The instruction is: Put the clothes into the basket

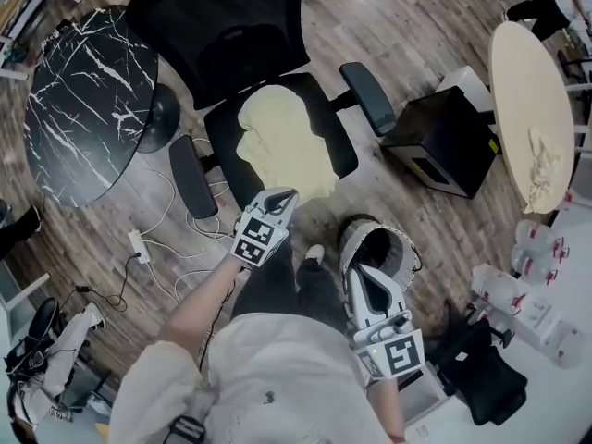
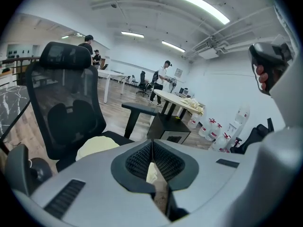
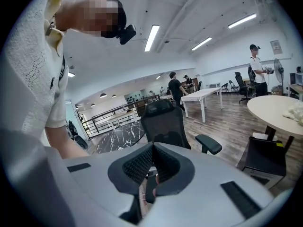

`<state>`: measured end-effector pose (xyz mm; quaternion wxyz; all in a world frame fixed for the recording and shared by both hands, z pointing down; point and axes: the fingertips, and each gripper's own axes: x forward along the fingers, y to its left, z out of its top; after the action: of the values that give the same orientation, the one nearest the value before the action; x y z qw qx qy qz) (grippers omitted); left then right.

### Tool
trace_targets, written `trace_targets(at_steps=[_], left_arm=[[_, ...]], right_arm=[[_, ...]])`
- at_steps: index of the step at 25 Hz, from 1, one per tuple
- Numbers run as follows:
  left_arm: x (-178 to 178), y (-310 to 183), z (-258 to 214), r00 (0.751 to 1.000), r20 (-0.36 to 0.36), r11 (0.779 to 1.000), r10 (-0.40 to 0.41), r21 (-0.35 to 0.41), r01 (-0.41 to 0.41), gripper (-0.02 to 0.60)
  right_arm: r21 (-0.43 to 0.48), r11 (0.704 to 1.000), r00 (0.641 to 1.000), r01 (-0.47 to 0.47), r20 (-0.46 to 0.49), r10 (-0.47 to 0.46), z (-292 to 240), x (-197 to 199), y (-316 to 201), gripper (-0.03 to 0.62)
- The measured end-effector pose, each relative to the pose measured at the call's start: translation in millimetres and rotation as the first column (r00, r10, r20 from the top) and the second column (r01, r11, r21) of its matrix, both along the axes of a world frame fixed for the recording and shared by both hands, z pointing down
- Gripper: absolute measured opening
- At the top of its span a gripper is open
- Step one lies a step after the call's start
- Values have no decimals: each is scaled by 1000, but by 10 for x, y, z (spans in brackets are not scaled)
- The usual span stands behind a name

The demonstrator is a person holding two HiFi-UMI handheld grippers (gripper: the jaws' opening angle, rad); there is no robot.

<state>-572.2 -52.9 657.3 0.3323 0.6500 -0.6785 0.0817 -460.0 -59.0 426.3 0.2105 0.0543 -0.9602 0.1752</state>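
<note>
Head view shows the pale yellow garment (image 1: 282, 141) heaped on the seat of the black office chair (image 1: 222, 17), with the basket (image 1: 405, 246) on the floor near the chair, just beside my right gripper (image 1: 356, 271). My left gripper (image 1: 280, 197) and the right one both have their jaws pressed together on nothing. The cloth looks light, soft and floppy, so I judge it will sag and trail when lifted. I'd pinch a raised fold near the middle of the heap, through several layers, not a thin edge.
</note>
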Motion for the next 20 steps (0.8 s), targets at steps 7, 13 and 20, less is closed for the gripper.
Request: trace_targets(at_steps=[7, 13, 20], left_arm=[[-18, -142, 552, 998, 18, 996, 52, -68, -50, 21], [-12, -234, 977, 994, 10, 987, 107, -122, -105, 23], [-38, -185, 1528, 981, 24, 962, 194, -201, -185, 25]], right_arm=[[-37, 999, 998, -35, -44, 34, 326, 45, -120, 9], [-64, 996, 995, -54, -83, 48, 561, 80, -144, 9], [-99, 991, 990, -86, -119, 74, 894, 145, -165, 9]])
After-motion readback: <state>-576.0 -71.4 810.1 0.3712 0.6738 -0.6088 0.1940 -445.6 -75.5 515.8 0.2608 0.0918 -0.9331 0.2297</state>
